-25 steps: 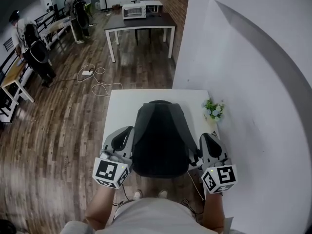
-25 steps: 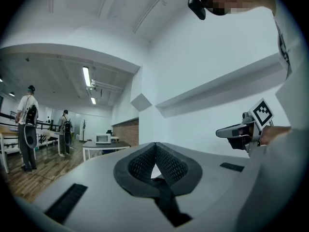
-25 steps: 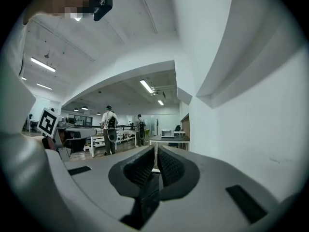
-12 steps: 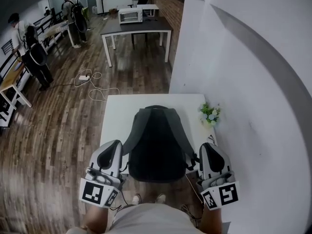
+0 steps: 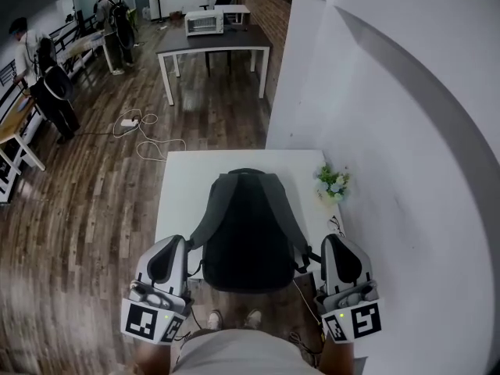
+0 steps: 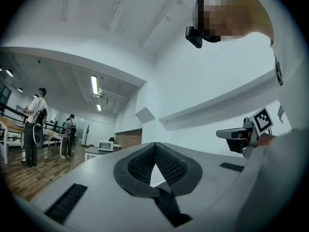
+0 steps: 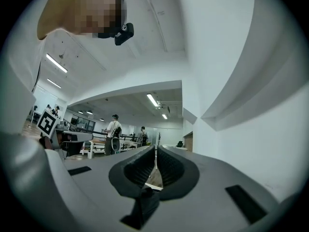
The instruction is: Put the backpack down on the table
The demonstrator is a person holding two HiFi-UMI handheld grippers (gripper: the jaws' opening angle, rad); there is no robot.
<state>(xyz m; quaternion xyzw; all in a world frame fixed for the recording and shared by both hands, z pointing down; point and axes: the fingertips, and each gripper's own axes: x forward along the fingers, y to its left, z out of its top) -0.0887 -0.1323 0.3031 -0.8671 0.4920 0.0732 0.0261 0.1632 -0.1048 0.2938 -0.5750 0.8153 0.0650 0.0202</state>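
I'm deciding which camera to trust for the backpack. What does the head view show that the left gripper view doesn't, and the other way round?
Only the head view: the backpack on the white table, a small potted plant beside it, and a cable on the floor.
Only the left gripper view: the left gripper has its jaws together with nothing between them; ceiling lights also show.
Both: the right gripper, the white appliance on the far table, and people standing in the background.
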